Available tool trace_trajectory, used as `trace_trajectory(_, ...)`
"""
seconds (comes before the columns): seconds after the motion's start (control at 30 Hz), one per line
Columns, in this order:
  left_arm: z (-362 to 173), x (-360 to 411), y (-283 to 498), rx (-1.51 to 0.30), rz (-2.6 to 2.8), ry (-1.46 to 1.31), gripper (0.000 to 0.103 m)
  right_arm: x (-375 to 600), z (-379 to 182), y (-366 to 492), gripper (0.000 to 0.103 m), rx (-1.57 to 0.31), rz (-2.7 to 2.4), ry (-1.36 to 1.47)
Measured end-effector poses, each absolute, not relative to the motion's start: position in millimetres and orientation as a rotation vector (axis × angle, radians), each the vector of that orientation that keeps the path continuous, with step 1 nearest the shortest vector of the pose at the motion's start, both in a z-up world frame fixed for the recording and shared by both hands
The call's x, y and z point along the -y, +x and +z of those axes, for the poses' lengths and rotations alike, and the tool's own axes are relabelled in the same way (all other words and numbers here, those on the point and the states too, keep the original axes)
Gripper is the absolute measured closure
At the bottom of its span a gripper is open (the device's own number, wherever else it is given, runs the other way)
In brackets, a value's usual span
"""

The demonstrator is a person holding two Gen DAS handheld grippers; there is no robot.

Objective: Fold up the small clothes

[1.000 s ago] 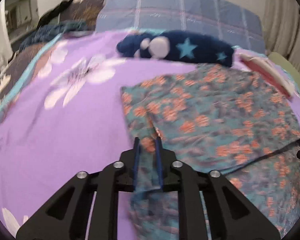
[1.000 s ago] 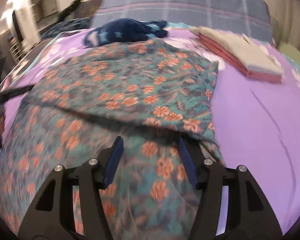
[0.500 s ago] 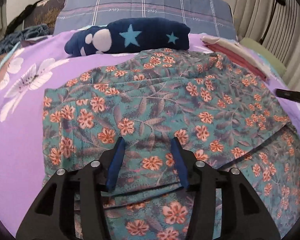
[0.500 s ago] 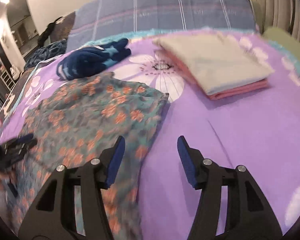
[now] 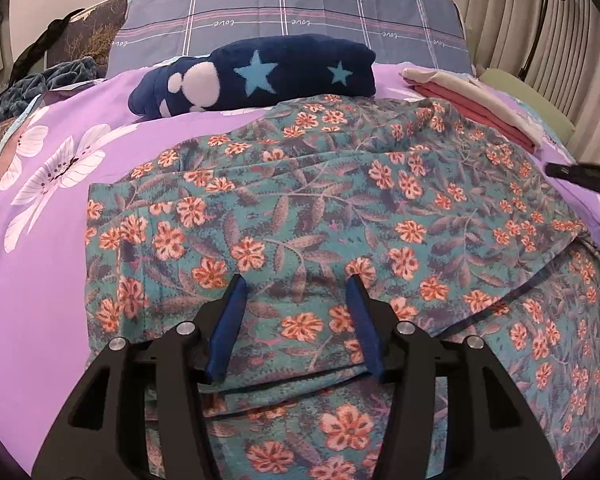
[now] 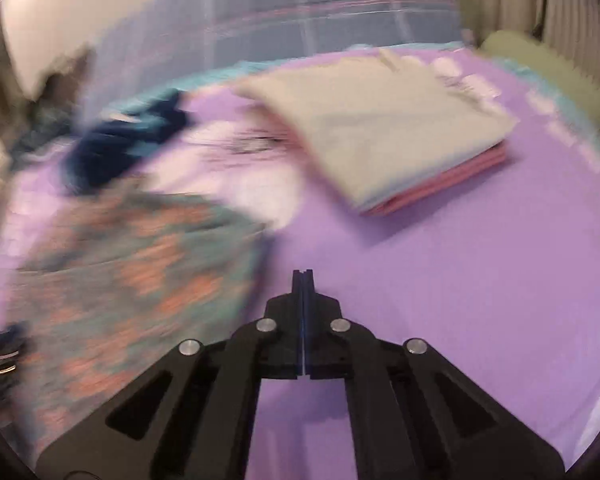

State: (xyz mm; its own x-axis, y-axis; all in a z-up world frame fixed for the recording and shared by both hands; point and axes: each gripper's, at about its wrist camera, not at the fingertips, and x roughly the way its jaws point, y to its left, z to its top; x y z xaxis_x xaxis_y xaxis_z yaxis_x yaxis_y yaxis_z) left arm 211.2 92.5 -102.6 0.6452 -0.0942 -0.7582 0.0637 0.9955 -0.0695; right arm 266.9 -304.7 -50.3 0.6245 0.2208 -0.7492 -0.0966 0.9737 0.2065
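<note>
Here the left gripper [image 5: 296,284] hovers wide-jawed over the floral garment [image 5: 340,208]; the right gripper [image 6: 303,276], seemingly empty, jaws pressed together, sits over the bed [image 6: 460,272].

floral garment [image 5: 340,216] on bedsheet [image 5: 40,280], star blanket [image 5: 260,74] behind, folded stack [image 6: 380,132] right
</note>
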Motion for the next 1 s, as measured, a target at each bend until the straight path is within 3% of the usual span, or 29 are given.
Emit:
trace_trajectory(0.13, -99, -95, 207, -0.847, -0.12, -0.062, 0.037, 279, -38, 195, 0.098, -0.843, 0.351, 0.061)
trace_trajectory(0.3, -71, -95, 163, -0.756, -0.127, -0.037, 0.036, 280, -76, 152, 0.096, -0.887, 0.203, -0.111)
trace_trajectory(0.4, -57, -115, 115, -0.72, -0.087, -0.056, 0.023, 280, -70, 133, 0.077, -0.837, 0.136, -0.136)
trace_trajectory(0.43, -56, -121, 103, -0.725, -0.09, -0.076, 0.023, 280, -66, 125, 0.073, -0.823, 0.133, -0.135)
trace_trajectory(0.5, -60, -136, 74, -0.752, -0.113, -0.121, 0.023, 284, -61, 106, 0.055, -0.816, 0.176, -0.101)
trace_trajectory(0.77, -95, -168, -16, -0.811, -0.179, -0.284, 0.022, 326, -71, 35, 0.052, -0.88, 0.209, 0.105)
trace_trajectory(0.87, -95, -166, -29, -0.809, -0.249, -0.325, 0.022, 335, -71, 14, 0.059, -0.902, 0.235, 0.172)
trace_trajectory(1.0, -97, -149, -41, -0.828, -0.287, -0.28, 0.022, 342, -72, -18, 0.06, -0.921, 0.258, 0.228)
